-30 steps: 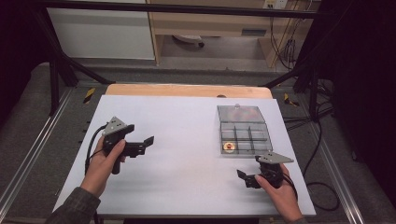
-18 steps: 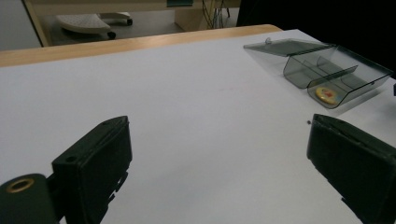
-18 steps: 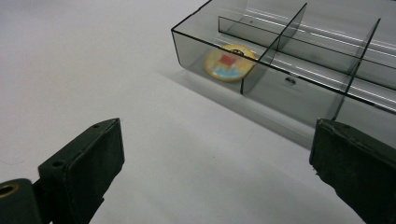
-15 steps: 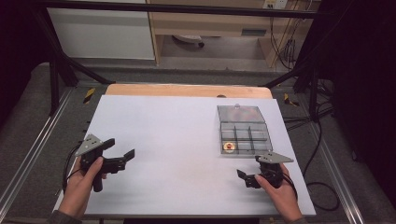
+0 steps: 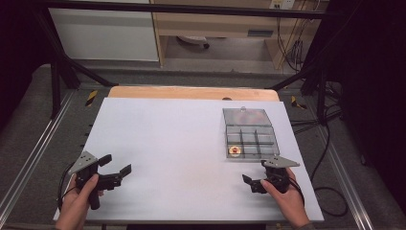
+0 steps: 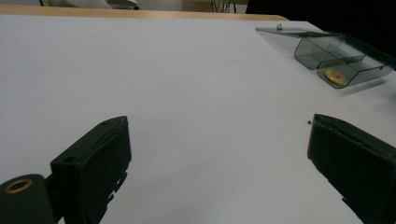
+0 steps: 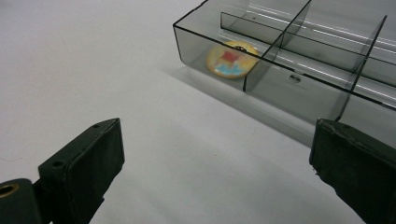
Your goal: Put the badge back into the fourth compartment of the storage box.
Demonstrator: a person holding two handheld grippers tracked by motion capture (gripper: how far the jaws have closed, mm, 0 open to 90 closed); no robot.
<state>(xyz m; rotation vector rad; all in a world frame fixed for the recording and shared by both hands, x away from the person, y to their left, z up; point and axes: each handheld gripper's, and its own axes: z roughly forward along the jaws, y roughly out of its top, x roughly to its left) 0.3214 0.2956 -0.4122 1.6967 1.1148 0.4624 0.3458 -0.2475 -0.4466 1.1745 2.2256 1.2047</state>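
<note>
Compartment box (image 5: 250, 137) near worktop's right edge, round yellow badge (image 5: 234, 151) in its front-left cell, just beyond right gripper (image 5: 253, 183), jaws apart, left gripper (image 5: 115, 167) well apart at front-left corner, jaws apart.

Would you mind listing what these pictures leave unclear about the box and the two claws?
- Round badge in the compartment box: its design is blurred in the right gripper view, too small in the high view.
- Box's far cells: cut off by the top edge there.
- Right claw: one tip hidden under its body in the high view.
- Left claw: tips cut off at the bottom edge in its own view.
</note>
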